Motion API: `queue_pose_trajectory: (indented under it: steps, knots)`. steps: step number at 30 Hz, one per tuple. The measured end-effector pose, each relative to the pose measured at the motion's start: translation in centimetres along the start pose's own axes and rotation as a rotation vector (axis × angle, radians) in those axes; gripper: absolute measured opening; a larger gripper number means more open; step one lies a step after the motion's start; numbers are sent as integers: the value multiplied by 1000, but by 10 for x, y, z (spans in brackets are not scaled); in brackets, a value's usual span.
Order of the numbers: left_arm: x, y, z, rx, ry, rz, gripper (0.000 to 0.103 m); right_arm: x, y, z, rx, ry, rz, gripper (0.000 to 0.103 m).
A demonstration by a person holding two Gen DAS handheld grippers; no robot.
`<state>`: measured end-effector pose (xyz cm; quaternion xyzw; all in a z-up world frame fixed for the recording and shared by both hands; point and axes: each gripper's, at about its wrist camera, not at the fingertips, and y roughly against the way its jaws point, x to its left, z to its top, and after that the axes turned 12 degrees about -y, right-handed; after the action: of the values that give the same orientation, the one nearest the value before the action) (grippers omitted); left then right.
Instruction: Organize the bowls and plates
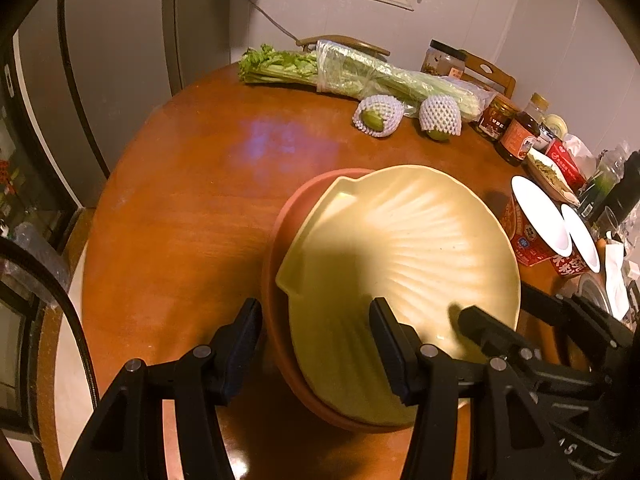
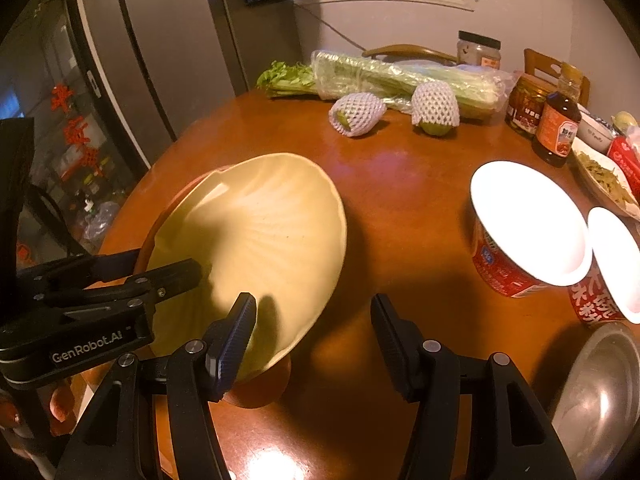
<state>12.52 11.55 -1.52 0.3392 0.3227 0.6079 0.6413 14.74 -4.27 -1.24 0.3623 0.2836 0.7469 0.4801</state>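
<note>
Shell plate (image 1: 400, 248), pale yellow and ribbed, lies nested on a terracotta plate (image 1: 280, 240) on the counter (image 1: 180, 220), close in front of both grippers. It looks stiff, glazed and breakable, likely slick, so the thin rim is the place to pinch. The left gripper (image 1: 316, 340) has its fingers spread wide astride the near rim, gripping nothing; the right gripper (image 2: 314, 336) is likewise spread, one finger over the rim. Farther right stand two noodle cups (image 2: 520, 232); celery (image 2: 400, 76) lies beyond
</note>
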Motion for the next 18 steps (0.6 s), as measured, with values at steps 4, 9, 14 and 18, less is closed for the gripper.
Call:
queue_pose_trajectory:
  steps: [4,9,14,18]
  knots:
    - [4,9,-3,-17,14,3,55,1,7,-1,-25,-3,-2,61]
    - [6,22,-6,-39,20,27,56,1,17,-1,-49,-7,-8,61]
    - [5,36,-10,-64,23,39,56,2,30,-4,-74,-12,-3,61]
    - [2,47,-13,-77,33,54,56,1,42,-7,-96,-13,2,61]
